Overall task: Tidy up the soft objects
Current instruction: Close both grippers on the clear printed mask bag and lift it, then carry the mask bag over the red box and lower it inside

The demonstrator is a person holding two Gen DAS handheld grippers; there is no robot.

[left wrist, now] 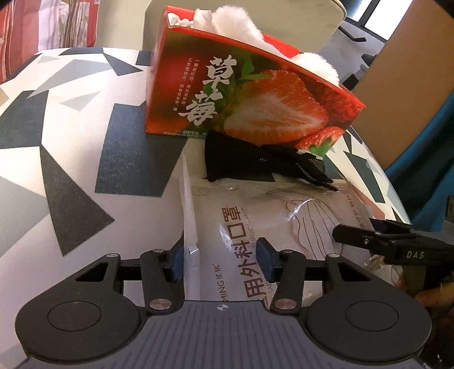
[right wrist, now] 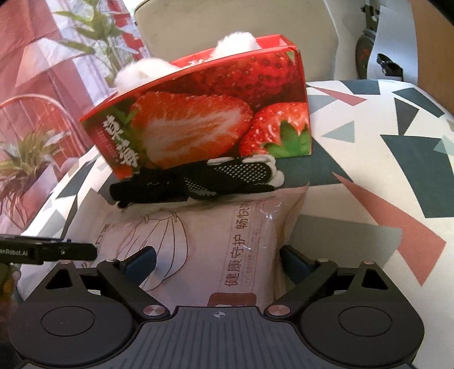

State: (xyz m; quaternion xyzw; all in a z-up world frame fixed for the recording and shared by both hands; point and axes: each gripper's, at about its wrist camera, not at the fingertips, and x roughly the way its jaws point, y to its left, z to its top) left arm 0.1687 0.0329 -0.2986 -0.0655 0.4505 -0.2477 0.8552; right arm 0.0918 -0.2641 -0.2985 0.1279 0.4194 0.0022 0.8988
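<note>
A sealed pale pack of face masks (left wrist: 283, 215) (right wrist: 212, 227) lies flat on the table nearest me. My left gripper (left wrist: 221, 259) is shut on its left corner. My right gripper (right wrist: 218, 257) straddles its right part with the jaws wide, and I see no firm press there. A black dotted glove (left wrist: 255, 161) (right wrist: 198, 176) lies across the pack's far edge. A red strawberry-print box (left wrist: 249, 93) (right wrist: 204, 119) rests tilted on the glove. White fluffy items (left wrist: 235, 22) (right wrist: 142, 72) poke out of the box's top.
The table wears a white cloth with dark and pink triangles (left wrist: 71, 127) (right wrist: 369, 184). A pale chair back (right wrist: 312, 28) stands behind the box. Potted grass (right wrist: 28, 159) is at the left in the right wrist view, and a brown board (left wrist: 411, 85) at the right in the left wrist view.
</note>
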